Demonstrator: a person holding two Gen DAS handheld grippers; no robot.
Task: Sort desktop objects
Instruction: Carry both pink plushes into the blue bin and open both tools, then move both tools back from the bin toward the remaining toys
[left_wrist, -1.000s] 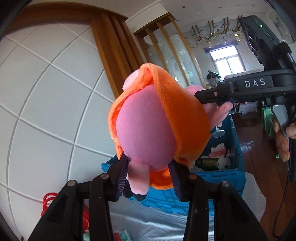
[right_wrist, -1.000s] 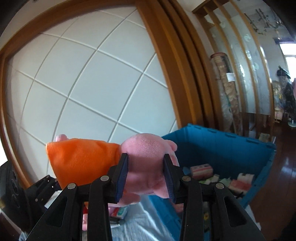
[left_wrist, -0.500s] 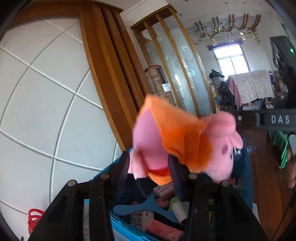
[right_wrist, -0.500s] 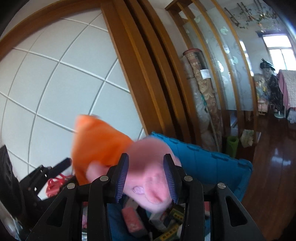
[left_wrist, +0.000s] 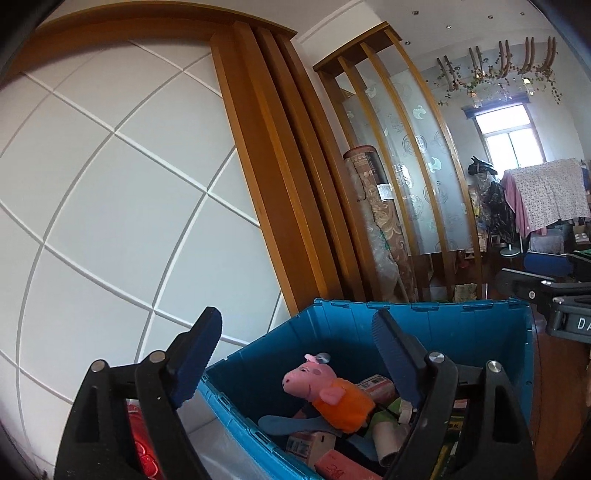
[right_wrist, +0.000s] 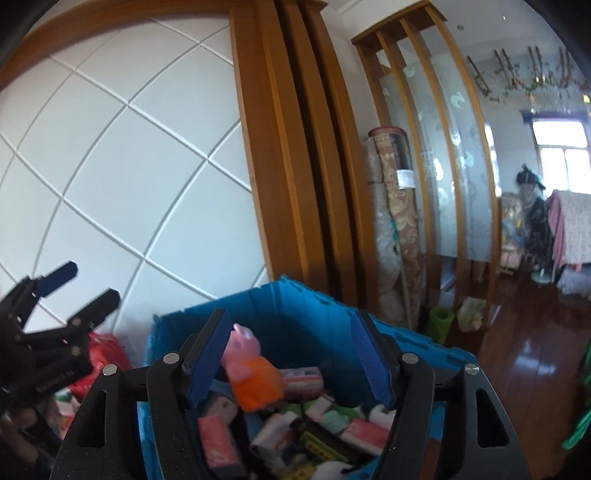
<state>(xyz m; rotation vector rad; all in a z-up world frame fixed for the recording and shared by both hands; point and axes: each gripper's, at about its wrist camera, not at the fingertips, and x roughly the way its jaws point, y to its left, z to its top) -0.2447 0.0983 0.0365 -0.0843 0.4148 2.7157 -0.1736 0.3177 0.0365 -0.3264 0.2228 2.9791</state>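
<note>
Both grippers are opening, and neither has anything between its jaws. We see the left gripper (left_wrist: 295, 354) spread wide above the near left corner of the blue crate (left_wrist: 436, 325), its blue pads clear of everything. We see the right gripper (right_wrist: 291, 354) also parted over the crate (right_wrist: 310, 314), its pads bare.

Beyond the fingertips, the plush pig (left_wrist: 328, 395) in its orange dress lies inside the crate, on top of the heap there, head toward the crate's left wall. In the right wrist view the pig (right_wrist: 251, 365) rests by the crate's left side, just past the left pad but not touching it. Around it in the crate lie small boxes and packets (right_wrist: 218, 435), a cardboard tube (left_wrist: 388, 435) and a blue flat piece (left_wrist: 291, 422).

To the left of the crate a red object (right_wrist: 99, 354) sits low, partly hidden. Behind the crate stands a rolled carpet (left_wrist: 380, 221) against the wooden screen (left_wrist: 417, 147).
</note>
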